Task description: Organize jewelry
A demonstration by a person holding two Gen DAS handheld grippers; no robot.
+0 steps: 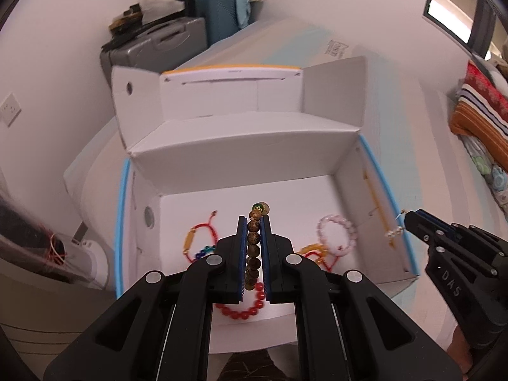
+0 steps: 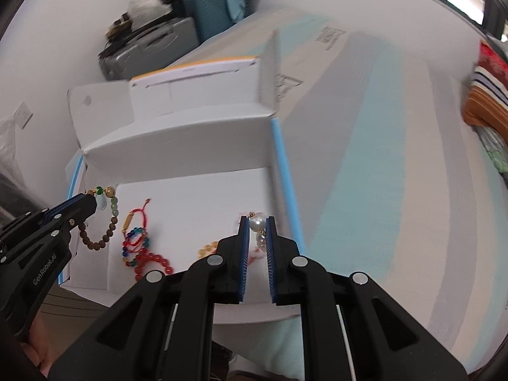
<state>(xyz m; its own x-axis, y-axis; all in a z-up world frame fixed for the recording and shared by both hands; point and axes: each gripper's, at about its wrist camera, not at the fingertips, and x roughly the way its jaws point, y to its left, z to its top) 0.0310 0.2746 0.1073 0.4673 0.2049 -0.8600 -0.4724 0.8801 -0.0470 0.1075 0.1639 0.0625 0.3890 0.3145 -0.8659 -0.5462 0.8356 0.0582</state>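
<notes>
Clenched between the left gripper's (image 1: 254,222) fingers, a brown wooden-bead bracelet with green and gold beads (image 1: 254,247) hangs above the open white cardboard box with blue edges (image 1: 122,222). The right gripper (image 2: 257,222) pinches a white pearl piece on a fine gold chain (image 2: 257,223) near the box's right wall. Below lie a red bead bracelet (image 1: 250,309), a pink bead bracelet (image 1: 338,233) and red cord bracelets (image 1: 198,241). Either strand could probably slip from the narrow pads or snag on the pieces below. Gripper bodies read "DAS" (image 1: 451,282) and "GenRobot.AI" (image 2: 44,270).
</notes>
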